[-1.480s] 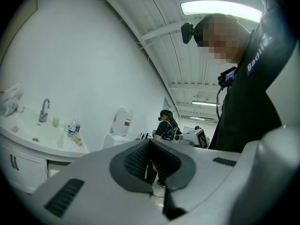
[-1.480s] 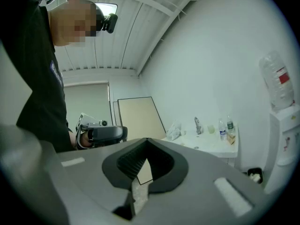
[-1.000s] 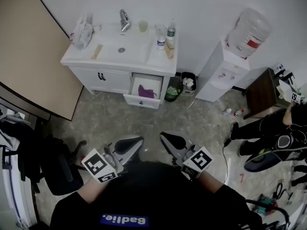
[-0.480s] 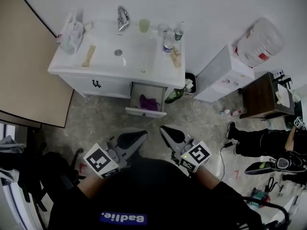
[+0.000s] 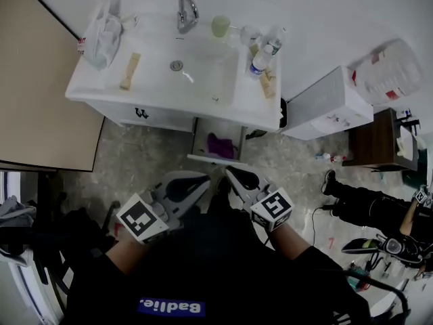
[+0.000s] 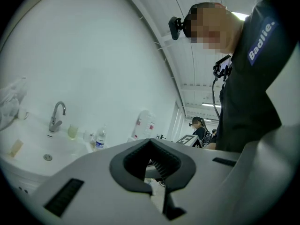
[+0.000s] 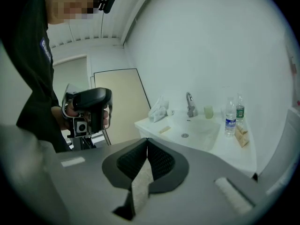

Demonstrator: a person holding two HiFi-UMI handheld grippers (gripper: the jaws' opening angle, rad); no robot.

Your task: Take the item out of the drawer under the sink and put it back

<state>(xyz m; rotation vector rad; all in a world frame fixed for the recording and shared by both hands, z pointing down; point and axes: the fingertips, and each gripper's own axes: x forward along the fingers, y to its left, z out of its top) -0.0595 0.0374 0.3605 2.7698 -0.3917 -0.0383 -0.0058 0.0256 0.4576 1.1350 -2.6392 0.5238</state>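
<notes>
Purple item (image 5: 220,145) lying inside open drawer (image 5: 214,159) under sink (image 5: 206,70), nothing touching it. Both grippers hovering near drawer front, side by side. Left gripper (image 5: 201,181) keeping jaws together, gripping nothing. Right gripper (image 5: 233,176) likewise closed, empty. Bottle (image 5: 260,59) standing right of basin, bag (image 5: 101,32) lying at left.

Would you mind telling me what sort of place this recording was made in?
Probably a workroom with a washroom corner rather than a real bathroom: a white sink cabinet with a tap stands near a water dispenser, and a person sits on the floor.
</notes>
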